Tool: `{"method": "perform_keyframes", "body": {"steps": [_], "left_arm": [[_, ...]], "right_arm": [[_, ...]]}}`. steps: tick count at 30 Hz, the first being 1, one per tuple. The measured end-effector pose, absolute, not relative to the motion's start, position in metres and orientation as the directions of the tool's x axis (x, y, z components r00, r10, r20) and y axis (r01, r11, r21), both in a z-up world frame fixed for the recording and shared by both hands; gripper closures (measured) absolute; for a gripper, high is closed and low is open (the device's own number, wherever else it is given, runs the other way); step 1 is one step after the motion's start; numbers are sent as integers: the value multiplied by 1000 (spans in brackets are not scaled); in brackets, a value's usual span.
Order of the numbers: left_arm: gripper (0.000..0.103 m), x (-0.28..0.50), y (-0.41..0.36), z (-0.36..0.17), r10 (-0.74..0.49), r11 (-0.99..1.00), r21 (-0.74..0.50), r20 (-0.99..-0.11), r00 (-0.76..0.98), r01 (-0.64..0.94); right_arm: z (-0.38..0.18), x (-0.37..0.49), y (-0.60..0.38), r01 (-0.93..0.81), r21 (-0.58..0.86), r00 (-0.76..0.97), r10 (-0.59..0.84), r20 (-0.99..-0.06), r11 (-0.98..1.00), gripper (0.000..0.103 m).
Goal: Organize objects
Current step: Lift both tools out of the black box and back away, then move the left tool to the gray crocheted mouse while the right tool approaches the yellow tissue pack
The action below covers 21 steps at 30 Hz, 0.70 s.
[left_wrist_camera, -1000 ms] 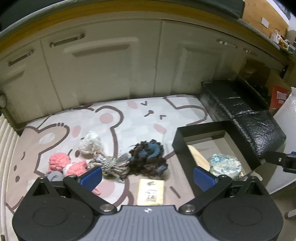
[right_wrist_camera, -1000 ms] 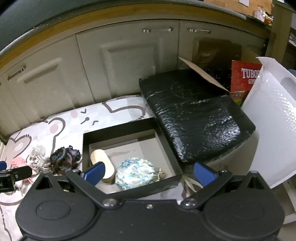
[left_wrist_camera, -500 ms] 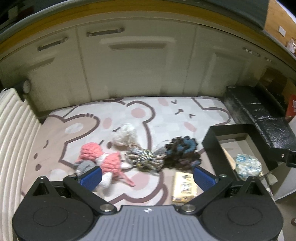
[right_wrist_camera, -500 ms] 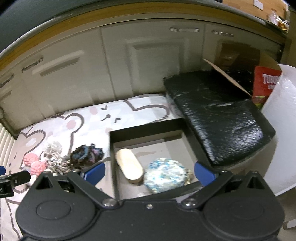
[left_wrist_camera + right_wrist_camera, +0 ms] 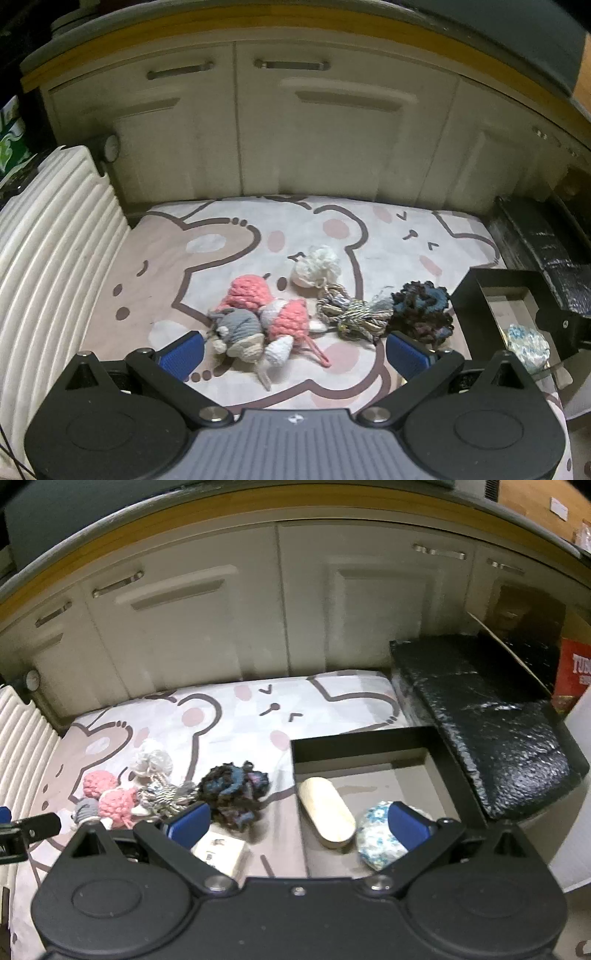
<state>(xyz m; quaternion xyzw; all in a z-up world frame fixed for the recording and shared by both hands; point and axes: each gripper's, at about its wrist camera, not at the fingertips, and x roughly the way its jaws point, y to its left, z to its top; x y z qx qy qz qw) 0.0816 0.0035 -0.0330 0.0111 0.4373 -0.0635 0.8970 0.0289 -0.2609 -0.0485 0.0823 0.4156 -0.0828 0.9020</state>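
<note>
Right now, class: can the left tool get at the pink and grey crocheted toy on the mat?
Probably yes. The left tool is open, and the crocheted toy lies on the mat just ahead of its fingers, with nothing between them.

Premises: domestic interior, apparently a kitchen floor area in a home. Evidence: a run of cream base cabinet doors (image 5: 332, 122) with metal bar handles (image 5: 291, 65), topped by a wood-edged dark countertop (image 5: 229, 520). On the floor lies a soft mat (image 5: 236, 251) printed with cartoon bear faces. A white ribbed panel (image 5: 48, 258) stands at the mat's left edge. Knitted and rope toys (image 5: 266, 317) lie on the mat beside a black open box (image 5: 369, 742). A cardboard carton (image 5: 524, 627) and a red printed package (image 5: 574, 672) stand at the right.
</note>
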Motion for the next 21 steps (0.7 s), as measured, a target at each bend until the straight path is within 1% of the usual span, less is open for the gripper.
{"method": "perform_keyframes", "body": {"steps": [8,13,15,21], "left_arm": [[0,81,14,-33,-83,994,-21,-779,622,107],[0,83,15,-35,-66,996,-11,-780,622,93],[0,84,16,-36,-63,996,-10,-777,626,88],[0,88,18,-41,-41,997,12,-765,642,79]], "right_arm": [[-47,36,-244,174,99,653,-40,-756,980,0],[-49,40,-237,158,93,645,-32,-763,983,0],[-49,43,-236,153,111,640,-13,-769,982,0],[-47,46,-234,204,154,657,-18,-754,967,0]]}}
